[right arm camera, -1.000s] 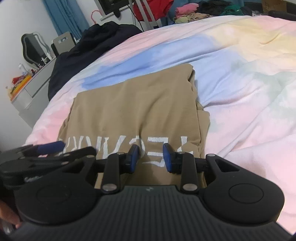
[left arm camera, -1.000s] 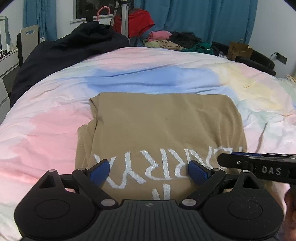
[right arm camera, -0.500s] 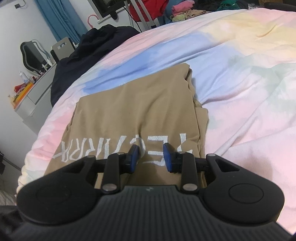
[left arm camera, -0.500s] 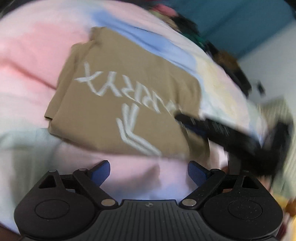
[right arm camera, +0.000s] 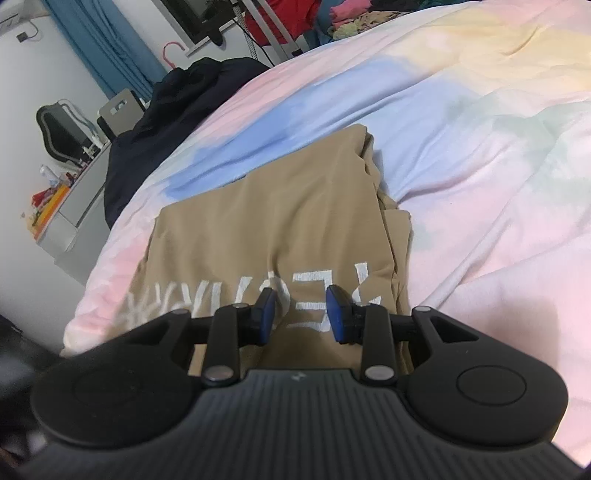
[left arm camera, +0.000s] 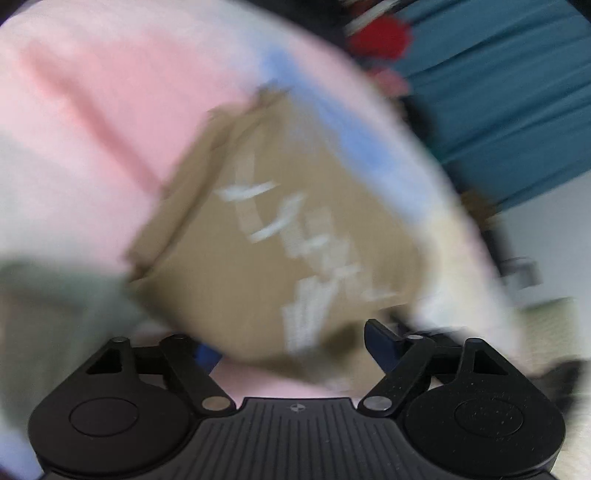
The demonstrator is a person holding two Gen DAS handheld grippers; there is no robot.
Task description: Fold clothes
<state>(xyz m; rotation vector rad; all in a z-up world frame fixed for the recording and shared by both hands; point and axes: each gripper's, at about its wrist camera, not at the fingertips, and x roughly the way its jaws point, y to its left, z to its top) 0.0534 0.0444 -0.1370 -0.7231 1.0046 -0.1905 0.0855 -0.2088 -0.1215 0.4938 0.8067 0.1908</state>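
Note:
A tan folded shirt [right arm camera: 280, 229] with white lettering lies on the pastel bedspread [right arm camera: 480, 147]. In the blurred left wrist view the shirt [left arm camera: 280, 240] shows tilted, its near edge between my wide-open left gripper's [left arm camera: 291, 349] blue pads. My right gripper [right arm camera: 301, 314] hovers over the shirt's near edge by the lettering, jaws partly open with a gap between the pads, holding nothing.
A dark garment [right arm camera: 166, 122] lies at the far left of the bed. A grey dresser [right arm camera: 70, 214] with clutter stands to the left. Blue curtains [left arm camera: 498, 92] and a clothes pile [right arm camera: 354, 18] lie beyond the bed.
The left gripper has swung to the left side of the shirt and moved closer; its view is motion-blurred. The right gripper has stayed over the near edge and its jaws have opened a little.

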